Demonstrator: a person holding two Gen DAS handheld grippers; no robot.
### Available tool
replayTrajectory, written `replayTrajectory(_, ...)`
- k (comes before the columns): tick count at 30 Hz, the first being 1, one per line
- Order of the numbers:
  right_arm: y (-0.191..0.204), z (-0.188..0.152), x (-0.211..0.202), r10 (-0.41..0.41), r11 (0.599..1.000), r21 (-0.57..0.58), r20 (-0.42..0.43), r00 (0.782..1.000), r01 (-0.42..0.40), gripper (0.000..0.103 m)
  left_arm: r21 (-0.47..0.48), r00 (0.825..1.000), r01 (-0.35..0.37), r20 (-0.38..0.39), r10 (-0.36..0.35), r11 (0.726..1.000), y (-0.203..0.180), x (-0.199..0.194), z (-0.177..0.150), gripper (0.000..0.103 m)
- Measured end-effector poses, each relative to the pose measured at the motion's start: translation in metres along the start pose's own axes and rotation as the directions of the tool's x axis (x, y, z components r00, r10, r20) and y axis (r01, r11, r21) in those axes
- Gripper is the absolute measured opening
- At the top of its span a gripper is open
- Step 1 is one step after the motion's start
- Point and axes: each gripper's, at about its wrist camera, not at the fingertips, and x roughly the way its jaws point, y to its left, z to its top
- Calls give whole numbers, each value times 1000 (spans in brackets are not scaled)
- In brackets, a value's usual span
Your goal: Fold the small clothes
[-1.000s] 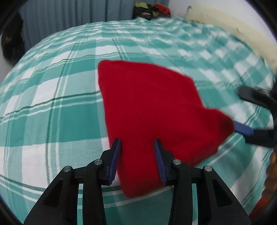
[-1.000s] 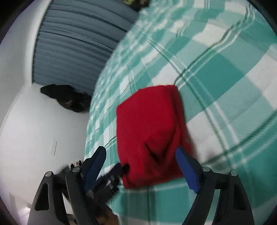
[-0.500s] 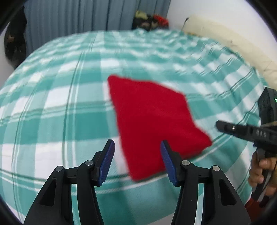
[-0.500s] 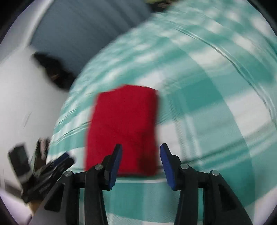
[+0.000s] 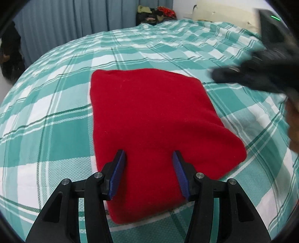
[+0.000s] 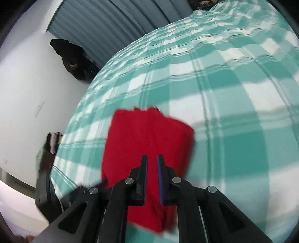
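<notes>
Red knit garment folded into a thick, roughly rectangular pad (image 5: 155, 127) lies flat on the teal-and-white checked bedspread (image 5: 56, 115), near the middle of the bed and close to the near edge. In the left wrist view its left edge is straight, the far edge gently rounded with soft corners, the right edge bulges out toward a rounded near-right corner, and the near edge runs under the camera. Top face smooth, no loose sleeves showing there. In the right wrist view, blurred, layered fold ends stick up along the far edge of the red pad (image 6: 147, 138). Left gripper (image 5: 148, 164) sits low over the near part of the garment, blue-padded fingers spread wide, nothing between them but the fabric surface below; cannot tell if the tips touch the cloth. Right gripper (image 6: 151, 168) is over the garment's near portion in its own view, fingers drawn nearly together with a thin gap, red cloth seen behind the gap; cannot tell whether it pinches any fabric. From the left view the right gripper (image 5: 261, 74) appears as a dark blur above the bed, off the garment's far-right corner, apart from the cloth. Bedspread stretches bare on all sides of the garment, widest to the far side and to the left. Beyond the bed: grey-blue pleated curtain (image 5: 74, 18), white wall (image 6: 28, 84), dark clothing hanging on the wall (image 6: 74, 61), pile of mixed clothes (image 5: 155, 13) at the far corner.
</notes>
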Motion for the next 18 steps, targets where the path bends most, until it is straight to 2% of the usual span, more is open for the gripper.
replayTrajectory(1, -4, 8, 13, 5, 1000, -3, -24, 1000, -5, 11, -1, 1000, -3, -1, 3, 1000, 0, -1, -1, 55)
replayTrajectory(2, -6, 12, 30, -25, 1000, -6, -51, 998, 25, 11, 0, 1000, -8, -2, 8, 1000, -1, -1, -1, 55)
replayTrajectory(4, -24, 11, 68, -165, 986, 0, -131, 978, 167, 9, 11, 1000, -16, -2, 16, 1000, -3, -1, -1, 55)
replayTrajectory(5, -28, 7, 74, -190, 981, 6, -135, 972, 193, 4, 16, 1000, -19, -3, 19, 1000, -4, 1, 0, 55)
replayTrajectory(9, -39, 8, 72, -190, 979, 67, -70, 979, 195, 4, 16, 1000, -25, -6, 25, 1000, -5, 3, 1, 55)
replayTrajectory(16, -49, 9, 64, -177, 977, 110, -62, 982, 183, 0, 24, 999, -29, -13, 30, 999, -5, 4, 2, 55)
replayTrajectory(18, -50, 12, 53, -209, 972, 99, -44, 977, 212, 0, 45, 999, -21, -28, 22, 999, -5, -1, 1, 55)
